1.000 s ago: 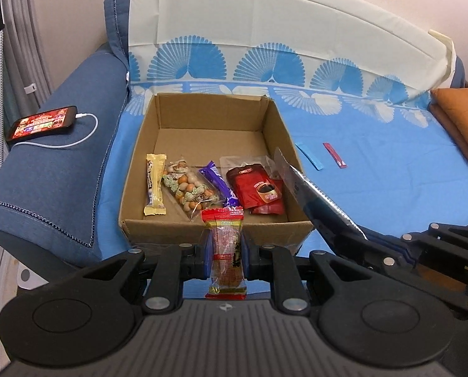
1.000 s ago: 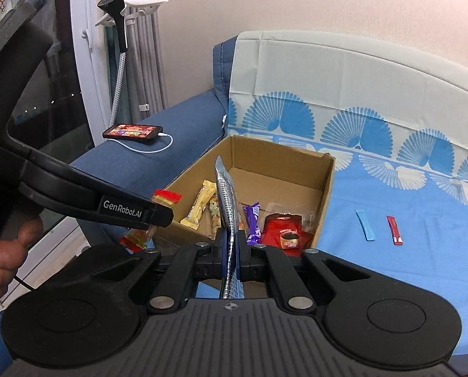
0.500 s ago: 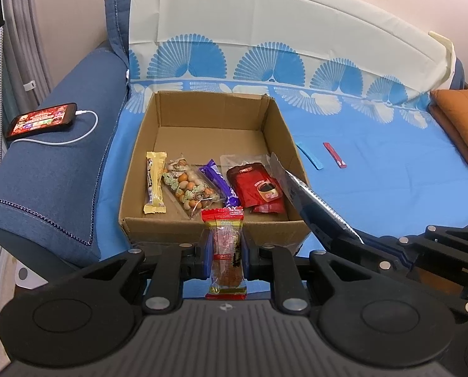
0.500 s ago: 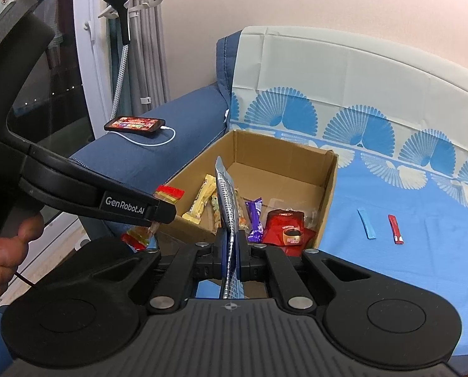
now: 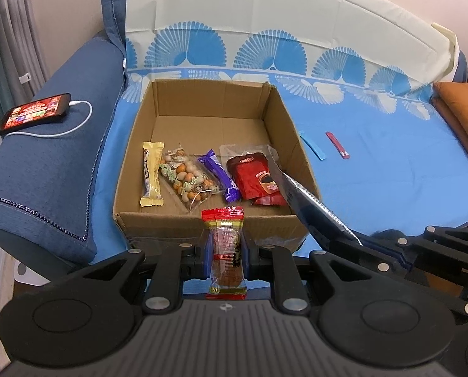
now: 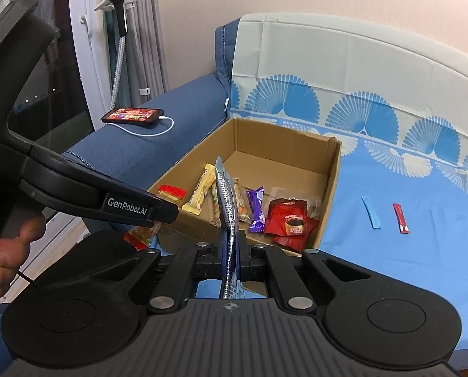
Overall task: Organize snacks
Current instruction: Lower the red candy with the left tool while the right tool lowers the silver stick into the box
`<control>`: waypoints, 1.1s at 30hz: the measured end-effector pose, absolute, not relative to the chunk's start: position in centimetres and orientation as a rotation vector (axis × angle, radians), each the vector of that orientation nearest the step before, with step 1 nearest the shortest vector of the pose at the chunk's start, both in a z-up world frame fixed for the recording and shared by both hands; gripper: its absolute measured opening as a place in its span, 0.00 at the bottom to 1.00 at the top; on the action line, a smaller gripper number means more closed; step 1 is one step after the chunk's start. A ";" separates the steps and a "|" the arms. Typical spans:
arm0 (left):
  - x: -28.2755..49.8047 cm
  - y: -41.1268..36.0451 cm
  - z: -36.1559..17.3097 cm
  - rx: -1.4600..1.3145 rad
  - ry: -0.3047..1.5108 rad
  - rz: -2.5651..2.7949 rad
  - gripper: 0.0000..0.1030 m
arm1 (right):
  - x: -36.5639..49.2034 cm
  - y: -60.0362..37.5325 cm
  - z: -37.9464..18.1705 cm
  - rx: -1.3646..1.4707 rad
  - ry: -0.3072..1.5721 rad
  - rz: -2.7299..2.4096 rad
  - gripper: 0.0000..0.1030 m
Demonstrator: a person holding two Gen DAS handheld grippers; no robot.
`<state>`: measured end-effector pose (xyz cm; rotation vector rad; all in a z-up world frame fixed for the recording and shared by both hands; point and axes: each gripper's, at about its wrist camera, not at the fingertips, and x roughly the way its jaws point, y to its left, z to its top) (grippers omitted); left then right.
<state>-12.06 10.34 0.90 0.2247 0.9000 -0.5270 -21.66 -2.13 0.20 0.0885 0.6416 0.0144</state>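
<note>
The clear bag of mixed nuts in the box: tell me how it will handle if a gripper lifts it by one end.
The clear bag of mixed nuts looks like thin, crinkled film around loose pieces, so it would probably sag, the nuts sliding toward the low end. The glossy wrap may slip between pads. It lies flat in the cardboard box, so rolling seems unlikely.

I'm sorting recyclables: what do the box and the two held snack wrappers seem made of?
Box: plain brown corrugated cardboard, matte, creased walls. Wrapper in the left gripper: glossy clear plastic film with red ends, contents showing through. Packet in the right gripper: thin silvery sheet, probably metallised foil film, with a crimped, reflective edge.
</note>
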 end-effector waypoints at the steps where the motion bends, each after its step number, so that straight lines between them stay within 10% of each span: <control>1: -11.9 10.2 0.9 0.224 0.903 -0.526 0.19 | -21.5 -2.1 0.1 0.089 0.645 0.014 0.06; 33: -0.2 8.0 0.9 0.162 0.902 -0.437 0.19 | -12.0 -6.8 -1.2 0.148 0.665 -0.058 0.06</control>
